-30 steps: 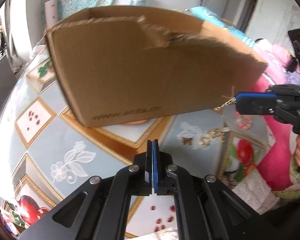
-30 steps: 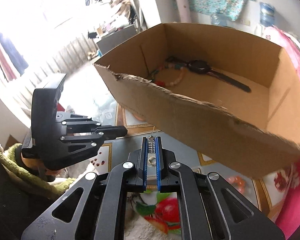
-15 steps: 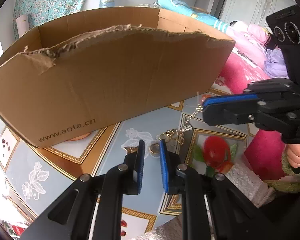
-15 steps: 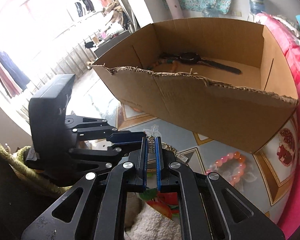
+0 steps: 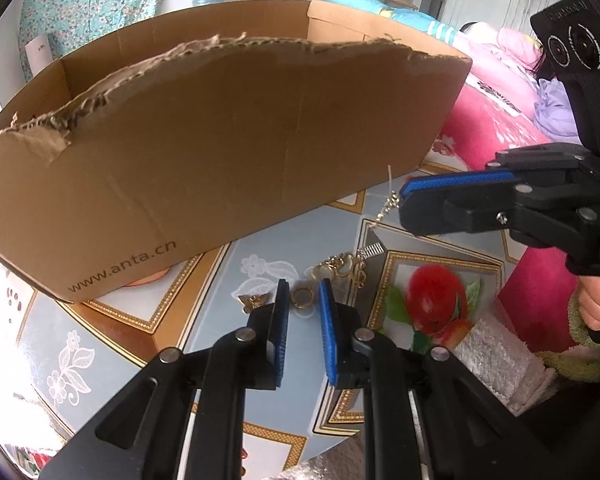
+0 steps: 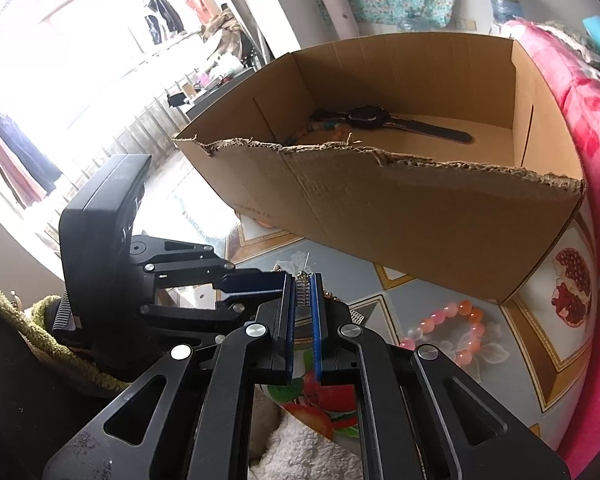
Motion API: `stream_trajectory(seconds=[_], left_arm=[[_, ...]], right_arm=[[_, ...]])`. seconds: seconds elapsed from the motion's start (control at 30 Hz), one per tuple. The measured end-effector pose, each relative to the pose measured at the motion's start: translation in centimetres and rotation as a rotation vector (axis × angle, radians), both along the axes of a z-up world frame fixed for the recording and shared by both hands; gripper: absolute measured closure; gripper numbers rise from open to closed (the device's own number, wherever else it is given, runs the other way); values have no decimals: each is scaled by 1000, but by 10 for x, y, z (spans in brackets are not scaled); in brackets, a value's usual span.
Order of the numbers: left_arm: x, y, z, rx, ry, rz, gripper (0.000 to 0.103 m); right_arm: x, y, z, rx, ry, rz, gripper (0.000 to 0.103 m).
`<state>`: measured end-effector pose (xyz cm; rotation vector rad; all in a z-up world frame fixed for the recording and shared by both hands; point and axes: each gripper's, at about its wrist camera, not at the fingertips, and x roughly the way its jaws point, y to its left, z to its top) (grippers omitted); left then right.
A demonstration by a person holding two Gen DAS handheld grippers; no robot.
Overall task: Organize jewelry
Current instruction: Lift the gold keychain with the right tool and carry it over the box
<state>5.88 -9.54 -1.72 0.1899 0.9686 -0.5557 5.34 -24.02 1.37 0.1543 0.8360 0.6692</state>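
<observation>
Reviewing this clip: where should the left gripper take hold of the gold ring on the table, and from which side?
Across the band, probably from above and the near side. The gold ring lies flat on the tablecloth, centred ahead of the open left gripper; one finger passes the butterfly charm, the other the chain pile.

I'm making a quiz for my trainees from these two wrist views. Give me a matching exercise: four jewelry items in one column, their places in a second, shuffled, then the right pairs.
Items:
1. black watch
2. pink bead bracelet
3. gold ring
4. gold chain

Places:
A. on the table, ahead of the open left gripper
B. pinched in the right gripper
C. inside the cardboard box
D. on the table, beside the box

Pairs: 1-C, 2-D, 3-A, 4-B
</observation>
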Motion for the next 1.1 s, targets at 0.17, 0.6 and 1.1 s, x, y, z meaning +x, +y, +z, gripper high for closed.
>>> stream_trajectory(seconds=[0.17, 0.6, 1.1], left_arm=[[0, -11, -1, 38, -18, 17, 89], [-6, -32, -5, 100, -59, 4, 93], [-10, 10, 29, -84, -67, 37, 92]], right_arm=[[0, 0, -1, 2, 3, 0, 97], [-1, 2, 1, 3, -9, -1, 97], [-9, 4, 29, 9, -84, 15, 97]])
